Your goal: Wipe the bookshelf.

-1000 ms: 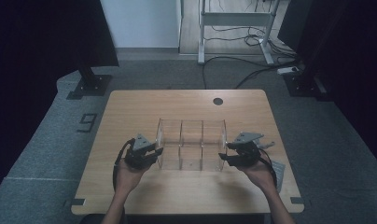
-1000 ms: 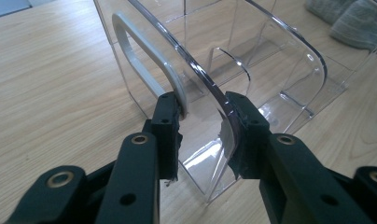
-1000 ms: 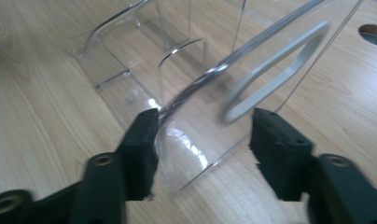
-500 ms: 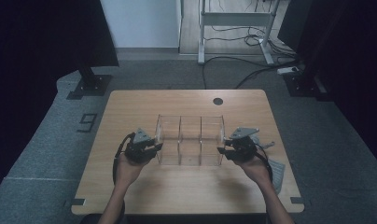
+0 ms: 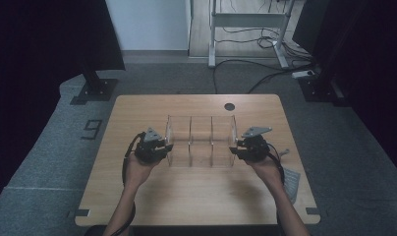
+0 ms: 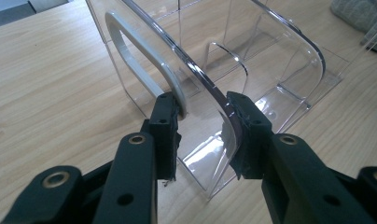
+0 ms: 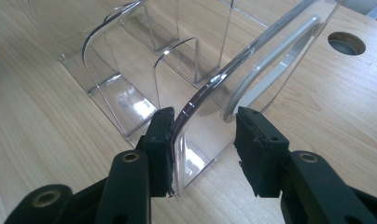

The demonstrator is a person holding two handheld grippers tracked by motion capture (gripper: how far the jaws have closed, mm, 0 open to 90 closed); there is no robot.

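The clear organizer (image 5: pixel 200 141) sits mid-table (image 5: pixel 137 206), bare wood around it, left gripper (image 6: pixel 203 109) clamped on 1 end wall and grey handle (image 6: pixel 130 56), right gripper (image 7: pixel 203 123) just closed across the other, pad contact unclear.

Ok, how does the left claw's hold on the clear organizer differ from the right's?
Grip: the left claw clamps the end wall and grey handle of the clear organizer. The right claw, whose jaws have just been closing, seems to leave a gap at its handle. Ends: left claw takes the left end, right claw the right. Both straddle wall and handle.
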